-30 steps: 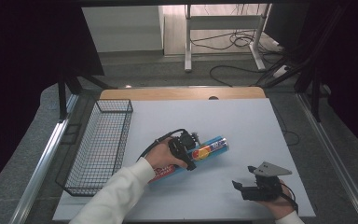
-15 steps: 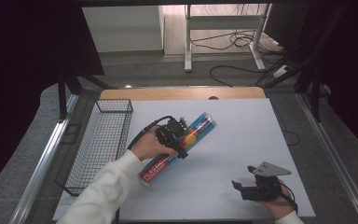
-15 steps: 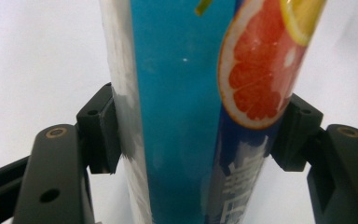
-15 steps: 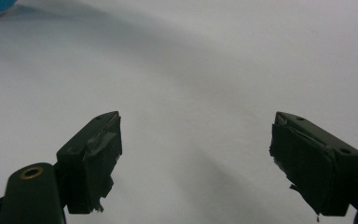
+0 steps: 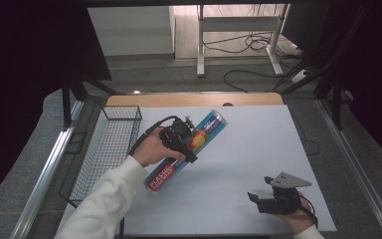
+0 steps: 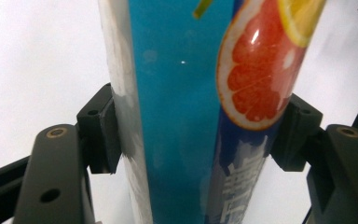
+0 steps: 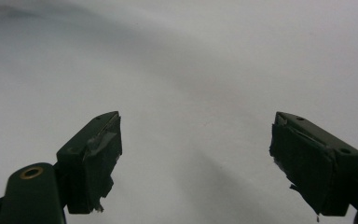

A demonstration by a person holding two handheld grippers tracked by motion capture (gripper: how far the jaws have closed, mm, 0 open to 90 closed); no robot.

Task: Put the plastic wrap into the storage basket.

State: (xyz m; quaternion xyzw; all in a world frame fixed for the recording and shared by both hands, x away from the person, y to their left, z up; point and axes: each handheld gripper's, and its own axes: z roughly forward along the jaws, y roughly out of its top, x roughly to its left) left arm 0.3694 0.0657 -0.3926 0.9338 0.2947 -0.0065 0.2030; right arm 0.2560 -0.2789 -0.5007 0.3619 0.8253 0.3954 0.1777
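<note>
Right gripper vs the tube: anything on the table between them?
Nothing. In the high view the white table is bare between the right gripper and the tube, which the left gripper clamps.

A long blue printed cardboard tube (image 5: 186,150) is held slantwise above the white bench (image 5: 238,164) by the left tongs (image 5: 181,142), beside a black wire basket (image 5: 110,149).

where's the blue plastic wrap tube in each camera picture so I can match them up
High view: the tube lies diagonally left of centre, clamped by the left gripper, beside the wire basket.
Left gripper view: the tube stands up the middle between the black fingers.
Right gripper view: not in it.
Shared landmark: the white tabletop.
</note>
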